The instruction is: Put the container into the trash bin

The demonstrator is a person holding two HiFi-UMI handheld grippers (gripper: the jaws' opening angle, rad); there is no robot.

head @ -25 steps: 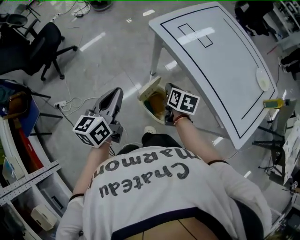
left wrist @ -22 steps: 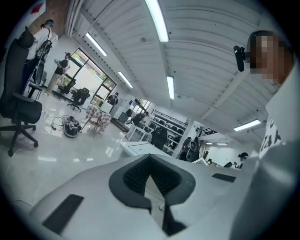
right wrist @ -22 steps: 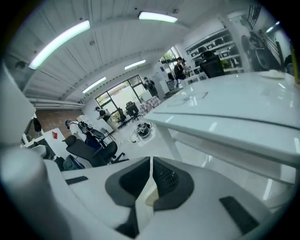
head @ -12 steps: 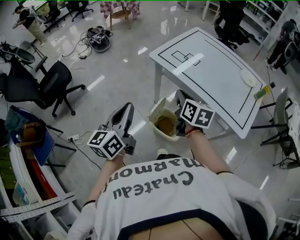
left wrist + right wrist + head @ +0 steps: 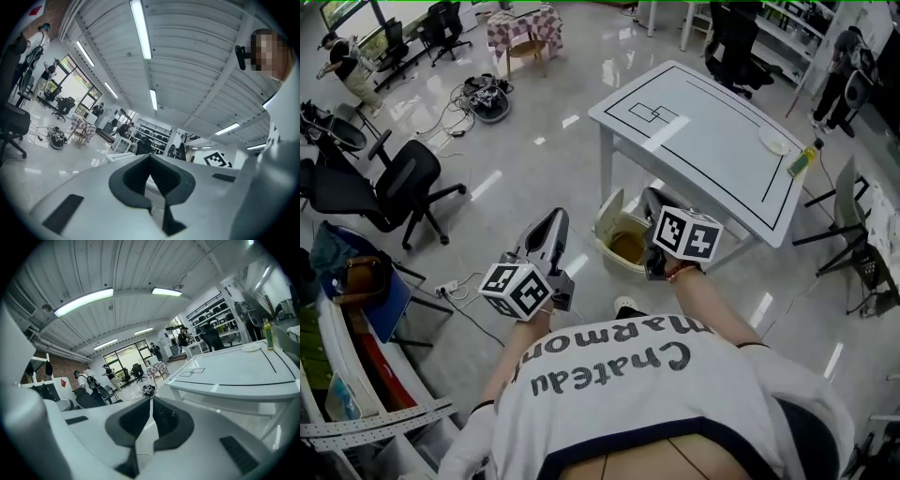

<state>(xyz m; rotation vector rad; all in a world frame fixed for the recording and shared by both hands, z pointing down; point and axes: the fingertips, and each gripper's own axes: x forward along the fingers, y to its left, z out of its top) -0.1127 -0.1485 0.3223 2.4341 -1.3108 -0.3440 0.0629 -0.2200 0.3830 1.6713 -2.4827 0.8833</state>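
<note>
- My left tool and right tool are both pressed together and empty.
- The cream plastic trash bin, centre frame, holds brownish contents, maybe the container.
- A careless right tool swing could tip it.

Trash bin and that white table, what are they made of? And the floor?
Trash bin: probably plastic, cream and smooth, with thin moulded walls. Table: a hard white board, maybe laminate, glossy since a light streak shines on it. Floor: polished grey, tile or concrete, mirroring the ceiling lights.
</note>
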